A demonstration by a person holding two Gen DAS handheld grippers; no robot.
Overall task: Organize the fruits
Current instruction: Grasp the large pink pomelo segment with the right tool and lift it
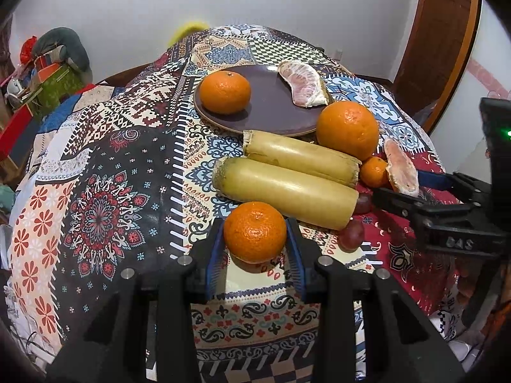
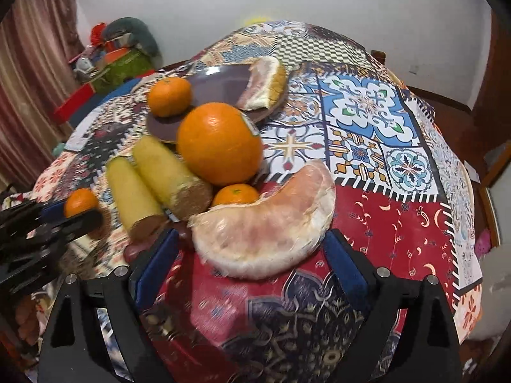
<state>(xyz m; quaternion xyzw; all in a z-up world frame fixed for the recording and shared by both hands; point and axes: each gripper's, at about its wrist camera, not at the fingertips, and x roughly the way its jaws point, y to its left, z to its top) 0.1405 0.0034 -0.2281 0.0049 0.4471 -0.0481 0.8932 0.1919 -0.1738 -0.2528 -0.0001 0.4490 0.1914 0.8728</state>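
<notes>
orange mandarin (image 1: 255, 231) sits squeezed in the left gripper (image 1: 255, 249); the right gripper (image 2: 252, 255) holds a pink pomelo piece (image 2: 263, 220) above the tablecloth (image 2: 399, 233).

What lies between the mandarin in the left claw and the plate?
Two sugarcane pieces lie side by side between the mandarin and the plate, clearest in the left wrist view.

The grapes (image 1: 351, 234) sit half hidden behind the cane (image 1: 287, 191). The big orange (image 2: 219, 143) covers part of the plate (image 2: 220, 84). The pomelo wedge (image 2: 265, 220) is motion-blurred, masking a small mandarin (image 2: 235, 194).
</notes>
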